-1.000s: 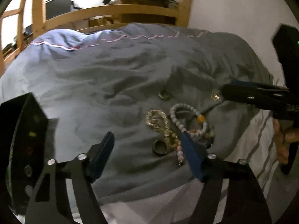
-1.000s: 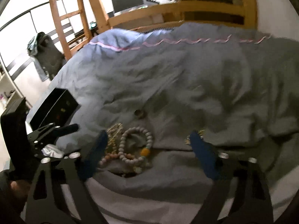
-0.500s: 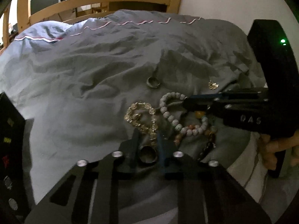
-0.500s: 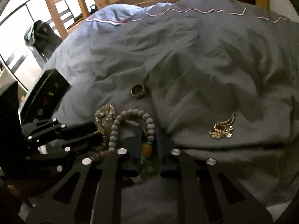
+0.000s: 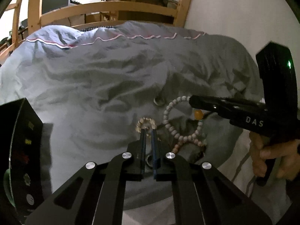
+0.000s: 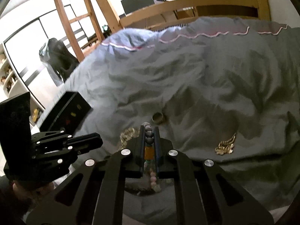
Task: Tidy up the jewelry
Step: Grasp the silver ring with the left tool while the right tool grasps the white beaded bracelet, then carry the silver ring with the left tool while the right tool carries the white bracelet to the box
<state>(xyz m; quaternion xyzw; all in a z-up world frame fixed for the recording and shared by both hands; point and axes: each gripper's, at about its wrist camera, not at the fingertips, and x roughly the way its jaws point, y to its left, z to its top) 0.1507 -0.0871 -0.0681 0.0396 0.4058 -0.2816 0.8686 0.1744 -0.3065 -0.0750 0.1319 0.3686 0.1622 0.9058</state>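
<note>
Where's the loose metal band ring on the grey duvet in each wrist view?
Left wrist: loose metal band ring just right of centre, beyond the left gripper, left of the pale bead bracelet.
Right wrist: ring at centre, just beyond the right gripper, which is shut on the bracelet.
Shared landmark: black jewelry box, at left in both.

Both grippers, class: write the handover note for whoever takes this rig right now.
Left gripper: shut on the dark ring.
Right gripper: shut on the bead bracelet.
Gold chain bracelet, a second ring and the gold pendant lie loose on the grey duvet.
The black jewelry box stands to the left.
Done: two pieces gripped. Left: carry both to the box, then collect the other three.
</note>
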